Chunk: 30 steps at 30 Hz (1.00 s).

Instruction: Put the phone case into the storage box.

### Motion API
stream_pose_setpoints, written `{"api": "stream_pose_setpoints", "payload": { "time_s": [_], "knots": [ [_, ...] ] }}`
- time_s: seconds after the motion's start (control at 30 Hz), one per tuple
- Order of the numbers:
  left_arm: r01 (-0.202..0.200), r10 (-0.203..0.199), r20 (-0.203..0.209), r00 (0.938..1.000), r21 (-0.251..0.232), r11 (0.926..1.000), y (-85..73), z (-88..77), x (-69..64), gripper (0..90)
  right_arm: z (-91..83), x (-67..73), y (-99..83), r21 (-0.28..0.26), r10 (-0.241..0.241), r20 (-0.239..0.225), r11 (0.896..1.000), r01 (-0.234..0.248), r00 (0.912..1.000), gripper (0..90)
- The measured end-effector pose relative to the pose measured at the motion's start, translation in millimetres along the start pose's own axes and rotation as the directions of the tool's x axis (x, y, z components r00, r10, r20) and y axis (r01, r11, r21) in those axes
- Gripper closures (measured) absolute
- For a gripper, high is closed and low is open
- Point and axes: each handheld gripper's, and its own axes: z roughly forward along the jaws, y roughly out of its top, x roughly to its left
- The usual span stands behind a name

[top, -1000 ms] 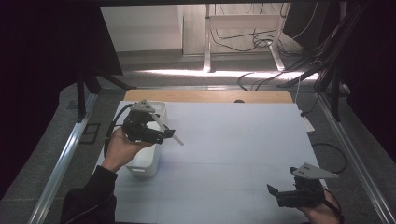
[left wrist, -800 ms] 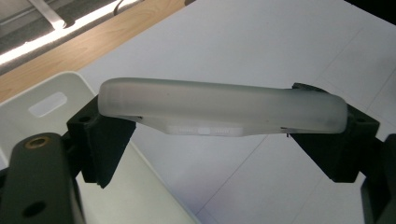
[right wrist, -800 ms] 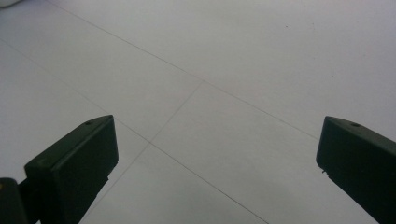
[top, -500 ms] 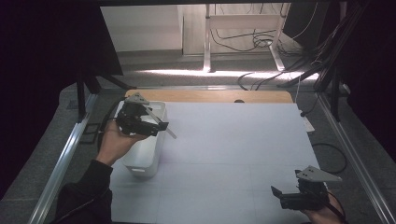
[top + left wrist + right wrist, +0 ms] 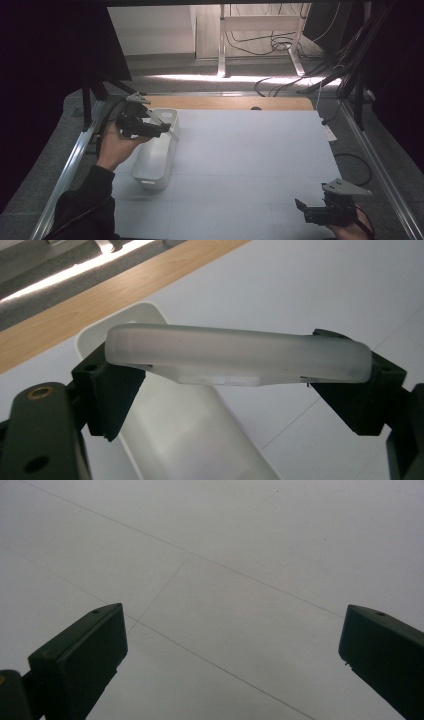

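My left gripper [image 5: 162, 131] is up in the air over the far end of the white bin [image 5: 152, 167]. Its jaws are closed on a long, cloudy, see-through plastic piece [image 5: 240, 356]. I cannot tell just what that piece is; it may be a handle or a clip. In the left gripper view the jaws pinch it at its two ends, so it lies flat across them like a little bridge. I think I hold it that way so it cannot tip or slide out while it is over the bin. I think it is meant to go down into the bin, or it came out of it; I cannot tell which.

The white bin sits on the left side of the white table [image 5: 250, 160], near the edge. It is long and narrow with rounded corners. The part of its inside that I can see [image 5: 200, 440] looks bare and smooth.

My right gripper [image 5: 302, 211] is far off at the near right corner of the table, well apart from the bin. Its jaws stand wide apart with nothing between them, and only the white table top [image 5: 225, 580] with thin lines lies under them. I think it rests there to stay out of the way.
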Motion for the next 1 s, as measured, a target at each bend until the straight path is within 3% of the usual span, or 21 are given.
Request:
{"api": "stream_pose_setpoints", "payload": {
  "time_s": [0.37, 1.0],
  "knots": [
    [0.052, -0.050, -0.061, 0.9969, 0.024, 0.9984, 4.0, 7.5, 18.8, 17.4, 0.3, 1.1, 0.1, 0.004, -0.009, 0.001, 1.000, 0.009, 1.0000, 0.0],
    [0.106, -0.099, -0.113, 0.9887, 0.061, 0.9925, 11.9, 33.8, 42.3, 17.4, 0.5, 3.0, 0.1, 0.011, -0.032, 0.001, 0.999, 0.032, 0.9995, 0.0]
  ]
}}
